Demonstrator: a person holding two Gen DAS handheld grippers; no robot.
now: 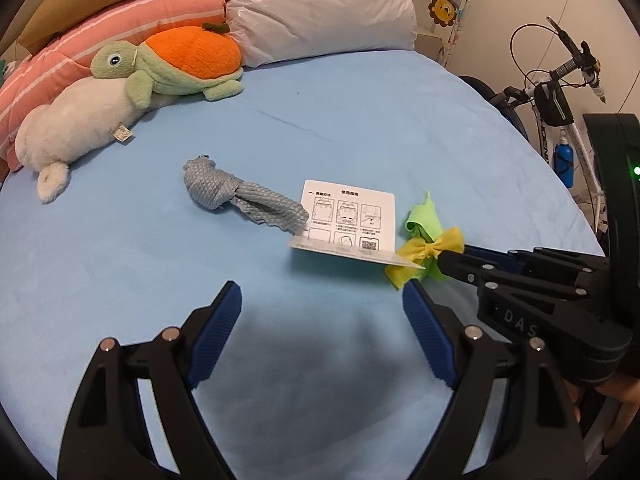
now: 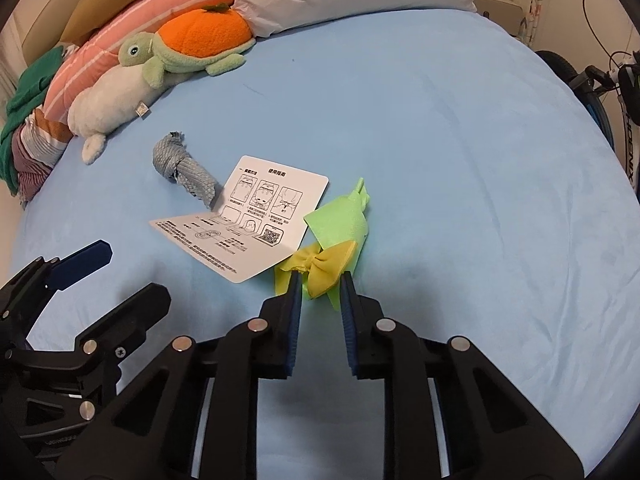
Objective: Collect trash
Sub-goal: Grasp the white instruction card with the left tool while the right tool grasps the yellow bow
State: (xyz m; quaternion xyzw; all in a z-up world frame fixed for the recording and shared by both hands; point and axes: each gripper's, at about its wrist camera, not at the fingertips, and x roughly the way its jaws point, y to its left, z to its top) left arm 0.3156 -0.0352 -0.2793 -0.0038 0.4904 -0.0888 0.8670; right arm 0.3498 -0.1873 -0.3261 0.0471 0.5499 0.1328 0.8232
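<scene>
Bedroom scene: bed w/ light blue sheet is filling both views, pillows piled at the head, bike standing off the far side by the wall. Plush turtle w/ orange shell is lying on a white plush near the pillows, well apart from the trash.

Trash is sitting mid-bed in a loose row: knotted grey cloth, white folded instruction leaflet w/ one flap touching the grey cloth, and a green-yellow wrapper w/ bow just beside the leaflet's other edge.

Right claw is pointing steeply down at the bed, jaws standing narrow w/ the yellow bow end of the wrapper sitting between the blue pads; pads are looking like they're touching it on both sides, so gripping the wrapper. Wrapper is still lying on the sheet.

Left claw is hovering over bare sheet short of the leaflet, jaws standing wide apart, nothing between them, casting a dark shadow on the bed. Both claws are close together, right one showing at the edge of the left view.
</scene>
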